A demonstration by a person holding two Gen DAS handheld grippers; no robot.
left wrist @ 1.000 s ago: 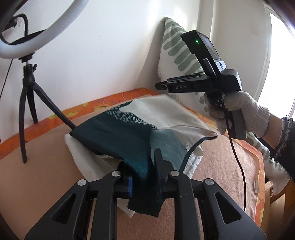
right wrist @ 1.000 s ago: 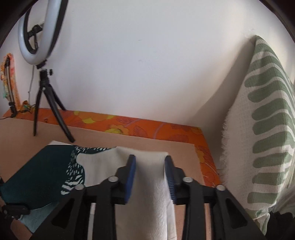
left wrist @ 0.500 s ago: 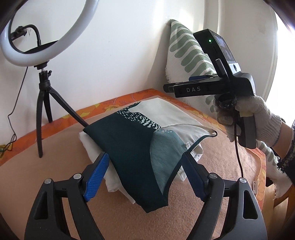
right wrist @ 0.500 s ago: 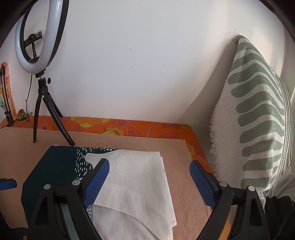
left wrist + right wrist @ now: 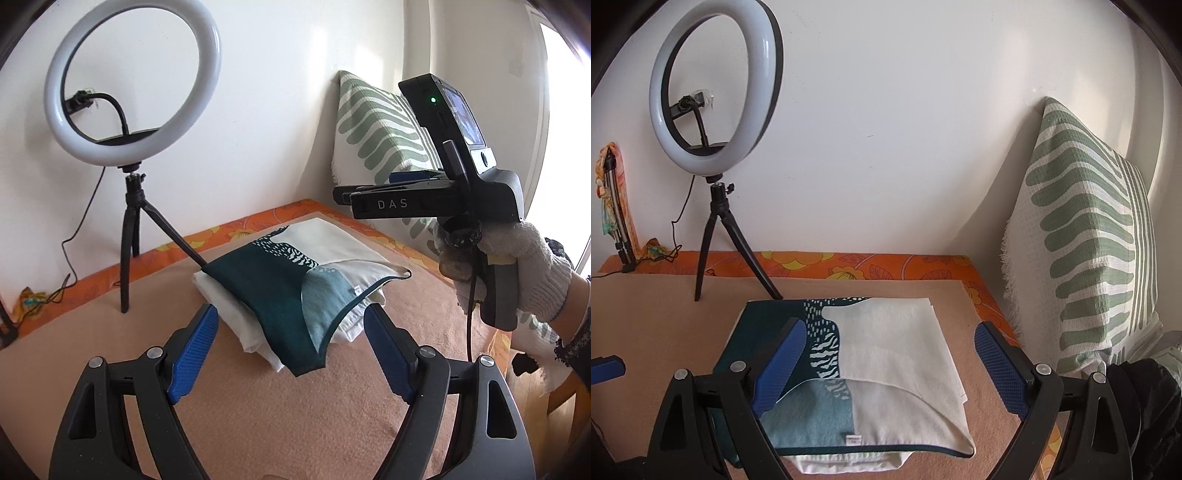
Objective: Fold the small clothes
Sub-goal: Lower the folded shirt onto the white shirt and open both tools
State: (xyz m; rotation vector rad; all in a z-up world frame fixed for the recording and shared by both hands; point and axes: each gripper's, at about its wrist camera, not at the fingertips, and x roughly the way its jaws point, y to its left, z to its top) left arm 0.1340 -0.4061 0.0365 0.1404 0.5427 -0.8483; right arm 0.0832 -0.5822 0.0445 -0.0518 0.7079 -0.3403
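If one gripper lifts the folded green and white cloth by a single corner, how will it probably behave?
The folded cloth is probably floppy: its top layer already curls at the near edge, so the fold would likely open. It looks thin and light. The blanket beneath looks fuzzy, so pushing may drag and wrinkle it rather than slide it.

The folded garment (image 5: 879,354) lies on the blanket (image 5: 665,325) at centre. The ring light (image 5: 714,110) stands on its tripod at ten o'clock behind it (against the wall), the pillow (image 5: 1089,251) at two o'clock.
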